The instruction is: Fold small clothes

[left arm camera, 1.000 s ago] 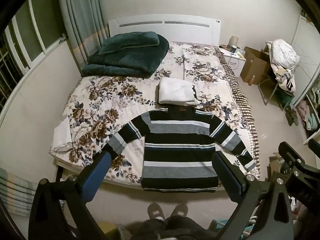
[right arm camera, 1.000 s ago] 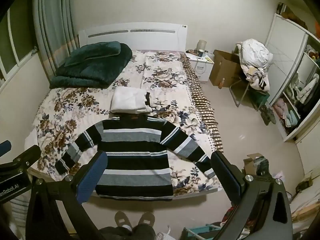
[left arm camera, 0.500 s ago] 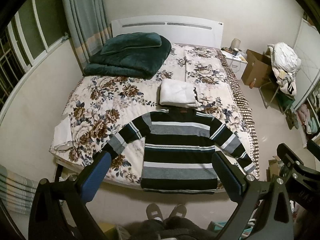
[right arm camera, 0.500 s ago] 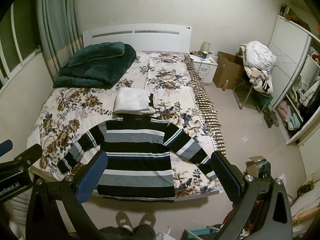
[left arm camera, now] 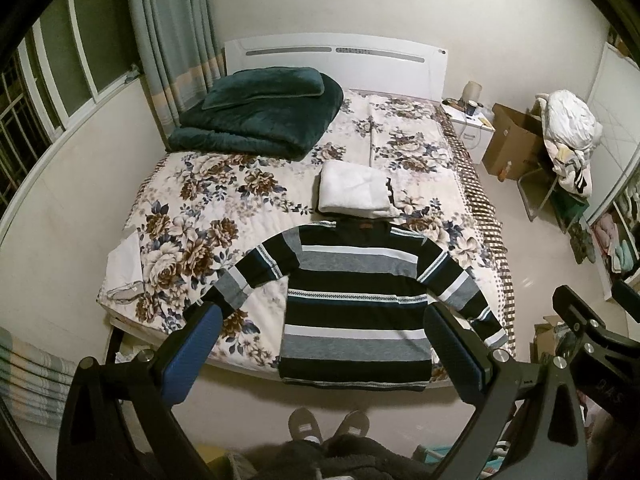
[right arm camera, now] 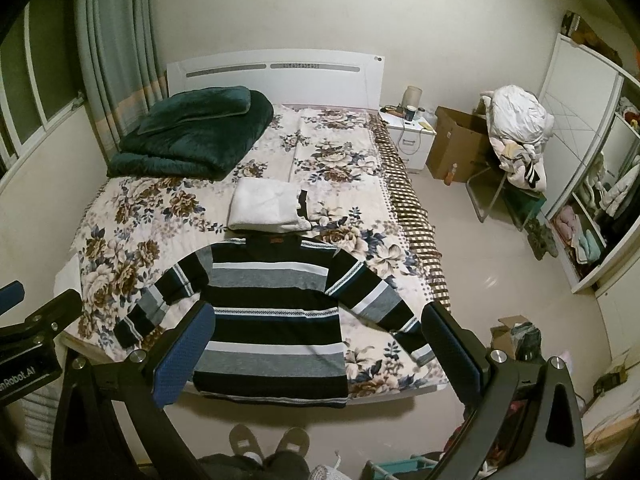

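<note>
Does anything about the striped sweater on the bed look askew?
Mostly fine: the striped sweater lies flat with sleeves spread, but its hem hangs slightly over the bed's foot edge, and its collar touches the folded white cloth.

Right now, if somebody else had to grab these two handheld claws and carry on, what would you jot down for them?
Left gripper: open, empty, held above the foot of the bed.
Right gripper: open, empty, held alongside it.
Striped sweater: spread flat at the foot of the bed, both sleeves out to the sides, hem at the mattress edge.
Folded white garment: lies just beyond the sweater's collar; looks finished.
Done: sweater is laid out; no fold in it yet.
Left: probably fold each sleeve inward, then fold the body, and set it by the white one.
</note>
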Tool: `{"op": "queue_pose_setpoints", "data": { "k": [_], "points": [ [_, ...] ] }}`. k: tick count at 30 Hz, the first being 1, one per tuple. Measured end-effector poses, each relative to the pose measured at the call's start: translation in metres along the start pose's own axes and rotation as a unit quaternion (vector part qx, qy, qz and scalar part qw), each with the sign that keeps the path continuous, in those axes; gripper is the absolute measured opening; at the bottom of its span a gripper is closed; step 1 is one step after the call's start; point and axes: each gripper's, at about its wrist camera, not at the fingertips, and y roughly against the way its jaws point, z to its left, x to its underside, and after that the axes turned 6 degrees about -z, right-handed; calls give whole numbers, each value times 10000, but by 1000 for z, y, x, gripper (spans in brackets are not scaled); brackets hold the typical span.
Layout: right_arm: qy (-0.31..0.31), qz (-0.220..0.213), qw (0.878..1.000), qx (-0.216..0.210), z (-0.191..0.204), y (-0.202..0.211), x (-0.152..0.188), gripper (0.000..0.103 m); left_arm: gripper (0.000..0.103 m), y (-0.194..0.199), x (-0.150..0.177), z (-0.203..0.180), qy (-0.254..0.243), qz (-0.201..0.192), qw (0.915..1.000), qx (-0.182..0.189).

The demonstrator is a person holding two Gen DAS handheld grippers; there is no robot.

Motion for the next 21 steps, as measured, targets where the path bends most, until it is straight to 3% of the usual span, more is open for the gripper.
{"op": "queue_pose_setpoints", "data": {
  "k": [21],
  "points": [
    [1,-26,10000,-9,-1,2,1,103,103,0,-1,3,16,-41,10000,6]
  ]
}}
